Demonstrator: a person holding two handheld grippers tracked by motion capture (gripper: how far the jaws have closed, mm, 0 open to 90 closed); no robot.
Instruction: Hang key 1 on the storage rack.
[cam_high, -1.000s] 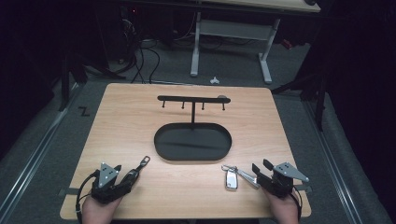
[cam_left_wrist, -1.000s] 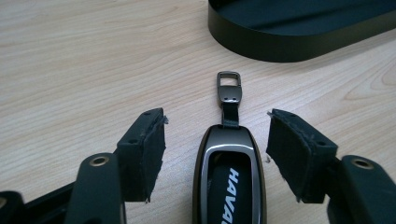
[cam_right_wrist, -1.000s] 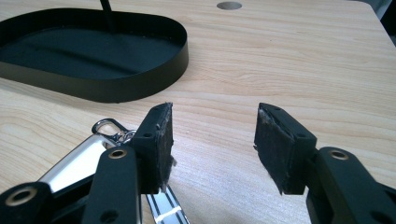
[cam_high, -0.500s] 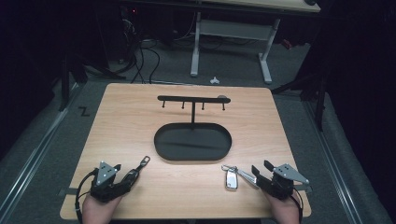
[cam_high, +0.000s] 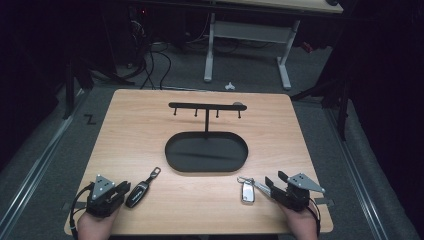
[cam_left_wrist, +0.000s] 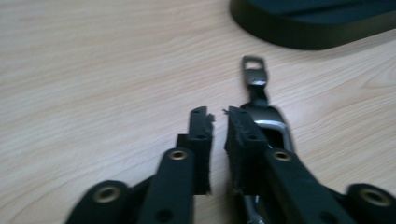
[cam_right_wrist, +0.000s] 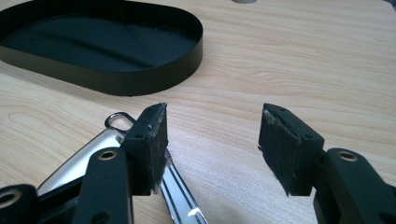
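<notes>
Tongs on the left (cam_left_wrist: 217, 116) have just been closing and now stand nearly pressed together, a narrow slit between the pads and nothing caught in it. The black key fob (cam_left_wrist: 271, 123) lies flat on the counter (cam_left_wrist: 93, 70) just beside and partly under the right-hand jaw in the left gripper view, its metal clip (cam_left_wrist: 254, 74) pointing toward the black oval tray (cam_left_wrist: 303, 37). In the high view the left tongs (cam_high: 120, 189) sit at the near left corner with the fob touching their tips.

The right tongs (cam_right_wrist: 212, 140) stand spread, pads well apart, bare wood between them. The silver key (cam_right_wrist: 93, 154) lies beside and under the left-hand jaw in the right gripper view, its blade reaching back below the pad and its ring toward the tray. In the high view the right tongs (cam_high: 274, 182) rest at the near right with the key just beside them.

Behind the tray's middle rises a black hook rack (cam_high: 206, 106), upright.
</notes>
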